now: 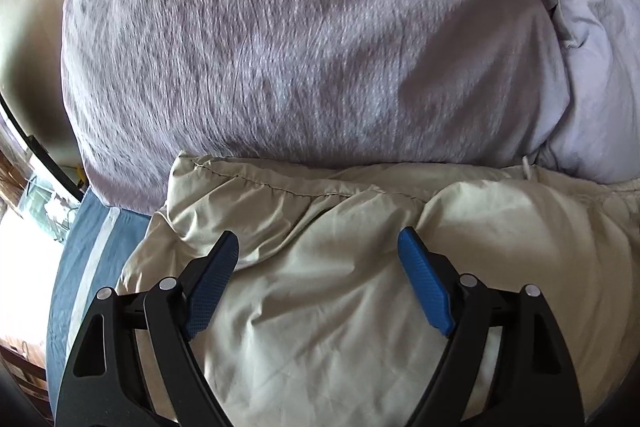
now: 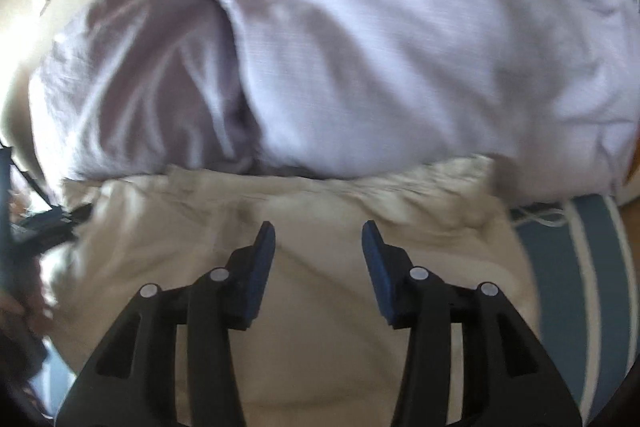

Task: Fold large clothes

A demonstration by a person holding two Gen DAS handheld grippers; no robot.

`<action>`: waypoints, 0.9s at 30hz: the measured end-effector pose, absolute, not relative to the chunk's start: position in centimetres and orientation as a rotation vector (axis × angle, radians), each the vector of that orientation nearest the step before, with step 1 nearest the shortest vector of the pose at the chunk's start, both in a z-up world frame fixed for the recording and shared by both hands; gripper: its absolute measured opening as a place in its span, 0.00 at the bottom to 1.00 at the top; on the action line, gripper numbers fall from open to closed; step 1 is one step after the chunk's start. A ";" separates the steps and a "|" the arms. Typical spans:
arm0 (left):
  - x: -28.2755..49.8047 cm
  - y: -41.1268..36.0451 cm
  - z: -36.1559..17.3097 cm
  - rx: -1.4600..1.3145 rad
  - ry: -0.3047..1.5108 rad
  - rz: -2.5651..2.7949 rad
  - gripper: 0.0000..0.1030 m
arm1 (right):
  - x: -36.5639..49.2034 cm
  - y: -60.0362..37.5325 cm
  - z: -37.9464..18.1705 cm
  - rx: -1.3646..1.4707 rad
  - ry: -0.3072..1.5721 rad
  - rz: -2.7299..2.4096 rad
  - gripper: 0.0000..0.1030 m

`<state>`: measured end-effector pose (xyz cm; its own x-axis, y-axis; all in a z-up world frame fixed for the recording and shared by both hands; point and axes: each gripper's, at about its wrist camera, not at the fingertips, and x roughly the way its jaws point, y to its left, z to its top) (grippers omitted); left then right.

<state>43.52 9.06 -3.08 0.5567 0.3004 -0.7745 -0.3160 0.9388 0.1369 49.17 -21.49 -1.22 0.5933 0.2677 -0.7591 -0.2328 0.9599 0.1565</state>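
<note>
Lying across the near part of the bed, the beige garment fills the lower half of both views; it is crumpled, with a stitched hem running left to right along its far edge, and a thin white cord shows at the right end of that hem in the left wrist view; the far edge of the garment touches two pillows. The left tool hangs over the cloth with its blue pads spread wide apart, released, nothing pinched between them; creased beige fabric lies beneath and between the fingers without being pressed. The right tool is also released; its pads stand parted, less wide than the left pair, over a smoother stretch of the same garment, and no fabric sits in their grip; this view is blurred. Beyond the garment in the left wrist view rises a mauve textured pillow, and to its right a paler lilac pillow; in the right wrist view the lilac one takes up most of the far side and the mauve one sits at its left. A blue bedsheet with a pale stripe shows at the left edge of the garment in the left view and at its right edge in the right view; a cream wall stands behind the pillows.
</note>
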 end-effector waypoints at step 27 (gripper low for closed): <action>42.9 14.2 -9.4 -0.097 0.890 0.370 0.94 | 50.7 -22.9 -9.1 -0.061 0.896 0.136 0.72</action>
